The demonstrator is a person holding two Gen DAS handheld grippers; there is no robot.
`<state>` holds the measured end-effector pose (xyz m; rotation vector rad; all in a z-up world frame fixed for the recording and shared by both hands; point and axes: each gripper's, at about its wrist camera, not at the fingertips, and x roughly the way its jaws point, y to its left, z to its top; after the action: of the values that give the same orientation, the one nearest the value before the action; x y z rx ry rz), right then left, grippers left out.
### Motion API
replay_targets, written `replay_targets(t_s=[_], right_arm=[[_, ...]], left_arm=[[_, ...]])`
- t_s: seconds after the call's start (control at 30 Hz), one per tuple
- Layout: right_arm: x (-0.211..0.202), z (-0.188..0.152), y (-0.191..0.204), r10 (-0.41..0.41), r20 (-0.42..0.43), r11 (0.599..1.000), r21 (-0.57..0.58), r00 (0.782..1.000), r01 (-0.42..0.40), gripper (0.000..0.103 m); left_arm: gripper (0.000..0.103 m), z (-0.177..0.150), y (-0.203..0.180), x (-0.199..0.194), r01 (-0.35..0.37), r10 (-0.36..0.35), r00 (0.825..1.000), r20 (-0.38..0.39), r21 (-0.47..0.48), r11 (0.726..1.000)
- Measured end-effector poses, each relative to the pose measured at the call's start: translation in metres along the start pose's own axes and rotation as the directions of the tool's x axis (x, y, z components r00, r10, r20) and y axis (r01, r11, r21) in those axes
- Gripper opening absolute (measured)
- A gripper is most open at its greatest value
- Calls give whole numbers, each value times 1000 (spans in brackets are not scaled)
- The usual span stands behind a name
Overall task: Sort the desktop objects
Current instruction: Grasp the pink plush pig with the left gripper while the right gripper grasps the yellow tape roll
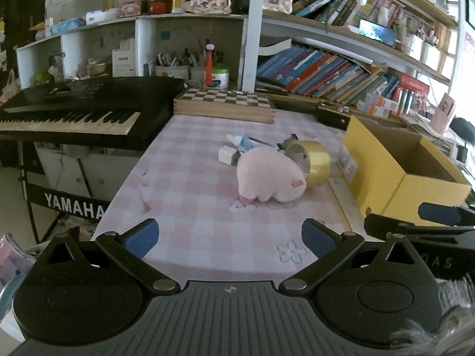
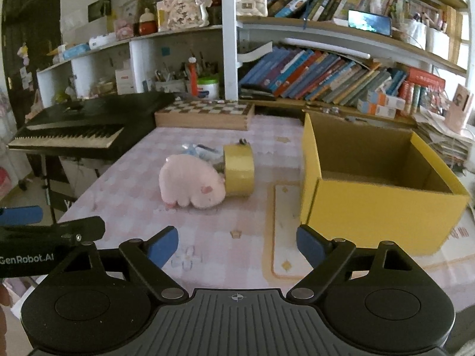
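Hovering both tools low over the desk, nothing gripped yet.

Your left gripper [image 1: 230, 237] is spread wide and empty, level with the tabletop; pink plush [image 1: 268, 176] sits ahead and slightly right of it, gold tape roll [image 1: 311, 160] touching its far side, small bottles [image 1: 237, 145] just behind. Your right gripper [image 2: 237, 244] is likewise wide and empty, plush ahead-left, open yellow box [image 2: 374, 207] close ahead-right: likely the drop bin, so clutter is bunched beside it.

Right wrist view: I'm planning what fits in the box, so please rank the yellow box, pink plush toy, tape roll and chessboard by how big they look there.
1. Yellow box, by far the largest.
2. Chessboard, though it sits farther back, so its true size is unsure.
3. Pink plush toy.
4. Tape roll, a little smaller than the toy.
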<state>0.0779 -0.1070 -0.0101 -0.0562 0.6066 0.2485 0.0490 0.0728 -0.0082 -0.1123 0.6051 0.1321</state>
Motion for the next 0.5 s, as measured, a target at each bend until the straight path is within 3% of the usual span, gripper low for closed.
replay_targets(t_s=[0.5], right_arm=[[59, 47, -20, 47, -8, 999, 12, 999, -47, 88]], left_arm=[[103, 30, -10, 59, -2, 2, 999, -46, 2, 1000]])
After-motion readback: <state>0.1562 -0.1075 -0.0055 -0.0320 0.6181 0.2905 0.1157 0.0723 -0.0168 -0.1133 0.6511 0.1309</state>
